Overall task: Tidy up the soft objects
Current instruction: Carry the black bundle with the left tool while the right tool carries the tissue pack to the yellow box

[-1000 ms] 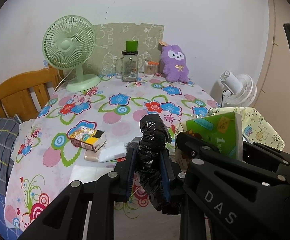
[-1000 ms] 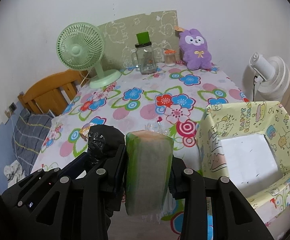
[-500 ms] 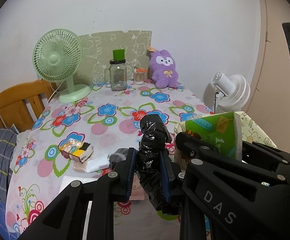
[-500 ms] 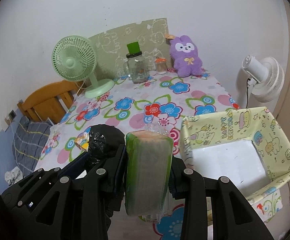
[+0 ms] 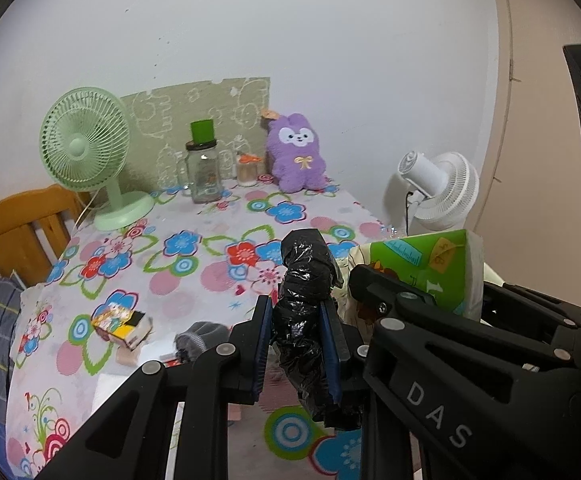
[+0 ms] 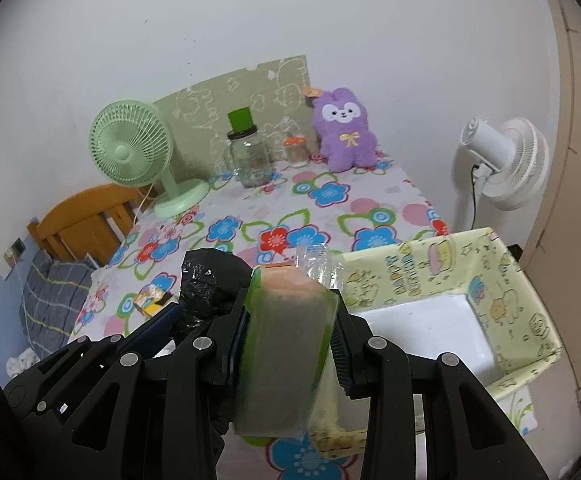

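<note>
Item: soft goods in transit. Over the past second both grippers have risen off the floral tablecloth (image 6: 330,216); the yellow patterned box (image 6: 502,276) now lies lower right, fully exposed, suggesting drop-off is near.

Left gripper (image 5: 296,344): clamped on black plastic-bag roll (image 5: 304,292), long axis upright, tilted slightly.

Right gripper (image 6: 290,344): clamped on green tissue pack (image 6: 286,344), long axis upright, orange end uppermost, held just beside the box.

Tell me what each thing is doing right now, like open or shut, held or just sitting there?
left gripper: shut on the black bag roll.
black bag roll: held, off the table.
right gripper: shut on the tissue pack.
tissue pack: held, upright.
yellow box: open, white bottom bare.
glass jar: lid on.
purple bunny: sitting upright.
green fan: standing; spinning unclear.
</note>
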### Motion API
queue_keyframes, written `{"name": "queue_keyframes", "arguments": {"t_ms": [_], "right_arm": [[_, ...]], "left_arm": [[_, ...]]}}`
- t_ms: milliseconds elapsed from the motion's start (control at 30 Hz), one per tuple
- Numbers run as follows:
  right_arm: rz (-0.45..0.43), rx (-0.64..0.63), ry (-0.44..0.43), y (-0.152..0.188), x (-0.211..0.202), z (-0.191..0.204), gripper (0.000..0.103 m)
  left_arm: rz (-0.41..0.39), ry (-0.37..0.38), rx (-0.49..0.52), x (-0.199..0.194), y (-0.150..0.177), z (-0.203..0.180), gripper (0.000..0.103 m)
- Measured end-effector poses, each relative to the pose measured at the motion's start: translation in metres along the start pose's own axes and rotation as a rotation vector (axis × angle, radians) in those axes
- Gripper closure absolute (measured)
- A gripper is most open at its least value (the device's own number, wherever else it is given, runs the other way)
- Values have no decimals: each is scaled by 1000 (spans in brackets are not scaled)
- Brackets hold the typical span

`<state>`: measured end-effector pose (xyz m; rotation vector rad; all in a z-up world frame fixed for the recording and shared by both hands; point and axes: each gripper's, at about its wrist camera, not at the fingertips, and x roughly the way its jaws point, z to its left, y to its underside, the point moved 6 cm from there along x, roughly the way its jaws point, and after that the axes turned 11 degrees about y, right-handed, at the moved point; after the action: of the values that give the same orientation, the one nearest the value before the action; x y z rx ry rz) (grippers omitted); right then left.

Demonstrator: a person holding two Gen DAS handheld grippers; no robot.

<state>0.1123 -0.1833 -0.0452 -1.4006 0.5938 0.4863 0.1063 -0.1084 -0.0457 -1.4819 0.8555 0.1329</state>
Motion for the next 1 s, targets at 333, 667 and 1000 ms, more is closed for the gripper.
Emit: {"name": "queue_keyframes", "arguments": {"t_ms": [333, 667, 1000], "right_arm": [[-46, 39, 44, -12, -13, -35, 63], [-72, 80, 100, -23, -17, -78, 63], [-76, 103, 146, -29, -12, -110, 63]], "left_arm": [[-17, 53, 49, 10, -15, -36, 80], [-16, 105, 84, 27, -27, -71, 80], [-3, 150, 89, 49, -32, -96, 80]]}}
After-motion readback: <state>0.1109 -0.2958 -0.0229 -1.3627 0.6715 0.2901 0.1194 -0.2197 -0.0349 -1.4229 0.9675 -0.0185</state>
